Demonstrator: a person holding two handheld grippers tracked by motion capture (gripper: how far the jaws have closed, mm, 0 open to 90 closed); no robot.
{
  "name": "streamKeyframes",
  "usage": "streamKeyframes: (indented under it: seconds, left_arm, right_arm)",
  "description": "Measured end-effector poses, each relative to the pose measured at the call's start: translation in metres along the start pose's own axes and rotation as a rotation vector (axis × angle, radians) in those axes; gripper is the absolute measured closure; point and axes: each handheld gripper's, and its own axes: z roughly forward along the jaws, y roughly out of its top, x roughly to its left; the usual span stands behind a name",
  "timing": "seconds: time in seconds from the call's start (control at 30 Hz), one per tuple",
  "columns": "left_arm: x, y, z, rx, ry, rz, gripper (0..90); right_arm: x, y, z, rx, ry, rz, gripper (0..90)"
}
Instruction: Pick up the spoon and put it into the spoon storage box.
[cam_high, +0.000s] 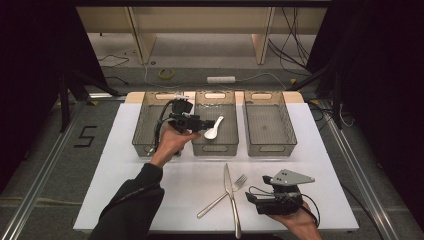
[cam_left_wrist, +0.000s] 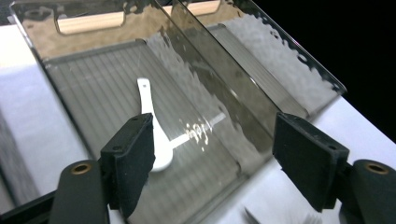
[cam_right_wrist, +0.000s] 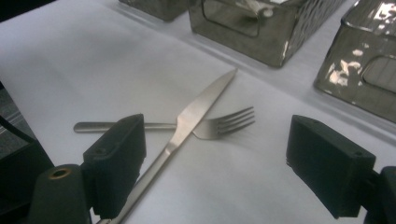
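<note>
Your left gripper (cam_high: 197, 123) hangs over the middle bin (cam_high: 231, 146) with its jaws wide apart and empty, and the smooth white spoon (cam_left_wrist: 154, 126) lies on the bin's ridged floor, so sorting looks begun. Your right gripper (cam_high: 256, 199), also wide apart, waits near the table's (cam_high: 125, 165) front edge. Next, grab the shiny metal knife (cam_right_wrist: 187, 122) lying across the fork (cam_right_wrist: 219, 125) there.

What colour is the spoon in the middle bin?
White spoon, clearest in the left gripper view.

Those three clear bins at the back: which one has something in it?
The middle bin: a white spoon lies on its floor, under the open left gripper. The left bin and right bin look bare.
</note>
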Motion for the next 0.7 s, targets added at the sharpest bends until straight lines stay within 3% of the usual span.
streamKeyframes:
  seconds: [0.13,0.2,0.33,0.7]
  left_arm:
    - [0.0,-0.02,-0.017,-0.019,-0.022,0.019,27.1]
    - [0.0,-0.027,-0.022,-0.007,-0.01,0.036,26.3]
    - [-0.002,-0.038,-0.033,-0.024,-0.029,0.029,24.9]
    - [-0.008,-0.078,-0.058,-0.104,-0.047,0.076,22.5]
  right_arm:
    - [0.002,0.001,0.002,0.035,-0.006,0.002,21.1]
    - [0.004,0.002,0.003,0.059,-0.006,-0.007,22.1]
    - [0.009,0.003,0.004,0.085,-0.007,-0.026,23.3]
    - [0.019,0.004,0.013,0.154,-0.001,-0.055,25.8]
